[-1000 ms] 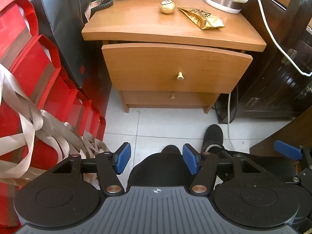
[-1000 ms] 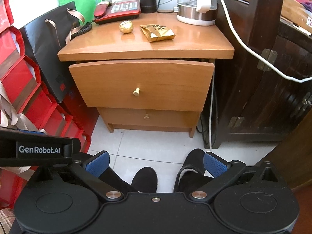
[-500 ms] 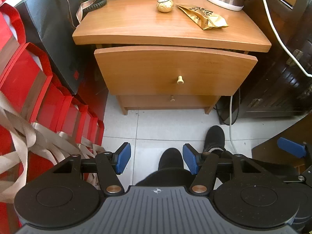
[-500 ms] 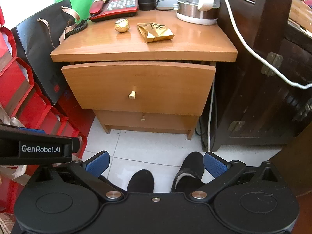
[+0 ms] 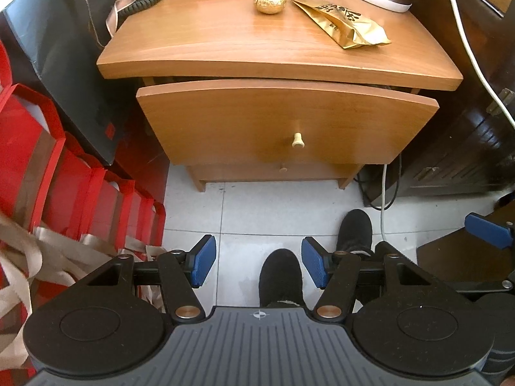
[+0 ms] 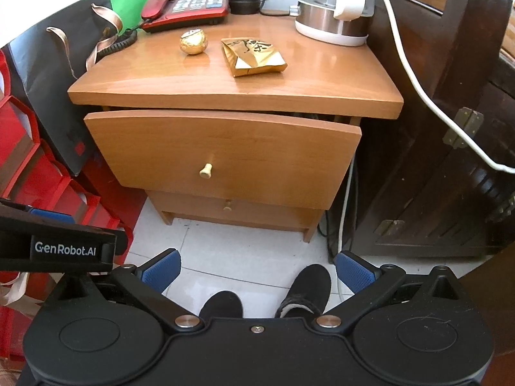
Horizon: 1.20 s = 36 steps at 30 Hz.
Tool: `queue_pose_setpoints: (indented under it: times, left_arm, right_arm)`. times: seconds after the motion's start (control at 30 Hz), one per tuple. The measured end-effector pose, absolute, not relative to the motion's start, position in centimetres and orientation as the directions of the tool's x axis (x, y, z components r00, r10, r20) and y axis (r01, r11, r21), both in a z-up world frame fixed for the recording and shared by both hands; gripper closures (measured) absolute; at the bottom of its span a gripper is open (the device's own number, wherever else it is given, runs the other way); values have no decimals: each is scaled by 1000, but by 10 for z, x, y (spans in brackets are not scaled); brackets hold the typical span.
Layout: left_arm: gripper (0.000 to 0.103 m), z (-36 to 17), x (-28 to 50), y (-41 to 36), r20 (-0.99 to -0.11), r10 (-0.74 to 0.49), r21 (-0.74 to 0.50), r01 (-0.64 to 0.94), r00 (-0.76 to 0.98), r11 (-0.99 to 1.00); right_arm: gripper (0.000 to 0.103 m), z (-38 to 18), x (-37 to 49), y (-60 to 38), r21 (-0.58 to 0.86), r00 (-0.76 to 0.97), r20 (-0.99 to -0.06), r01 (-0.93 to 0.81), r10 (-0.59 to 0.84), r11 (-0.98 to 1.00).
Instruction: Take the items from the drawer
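Left wrist view: left hand-held gripper (image 5: 254,265), ribbed blue pads apart and empty, now nearer the curved honey-wood top drawer (image 5: 286,122), slightly ajar, with its pale turned knob (image 5: 297,140).
Right wrist view: right hand-held gripper (image 6: 257,271) spread, empty; crinkled gold foil pouch (image 6: 254,56) and gold foil ball (image 6: 193,42) on the glossy counter (image 6: 322,77).
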State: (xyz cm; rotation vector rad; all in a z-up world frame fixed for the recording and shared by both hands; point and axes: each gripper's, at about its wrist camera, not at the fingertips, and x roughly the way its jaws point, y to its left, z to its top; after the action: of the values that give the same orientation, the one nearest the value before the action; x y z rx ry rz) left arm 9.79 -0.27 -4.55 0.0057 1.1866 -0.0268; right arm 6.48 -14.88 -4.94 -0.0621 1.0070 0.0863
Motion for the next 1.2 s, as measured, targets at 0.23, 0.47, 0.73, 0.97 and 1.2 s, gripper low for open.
queue_pose_setpoints:
  times: [0.23, 0.47, 0.73, 0.97, 1.2]
  left_arm:
    - [41, -56, 117, -6, -935, -36, -27, 29, 352, 999]
    - [41, -64, 131, -13, -938, -40, -26, 44, 345, 999]
    - [41, -73, 151, -18, -942, -55, -43, 42, 332, 998]
    - [41, -79, 165, -23, -943, -58, -49, 35, 327, 998]
    - [43, -87, 182, -26, -948, -61, -56, 25, 311, 998]
  right_arm:
    - [1, -55, 79, -155, -17, 519, -854, -109, 42, 994]
    - [1, -59, 89, -160, -10, 515, -856, -106, 47, 994]
    - [1, -65, 100, -168, -18, 499, -866, -94, 31, 995]
    - [1, -69, 109, -170, -8, 490, -871, -88, 37, 996]
    - [1, -73, 120, -170, -15, 472, -881, -107, 37, 994]
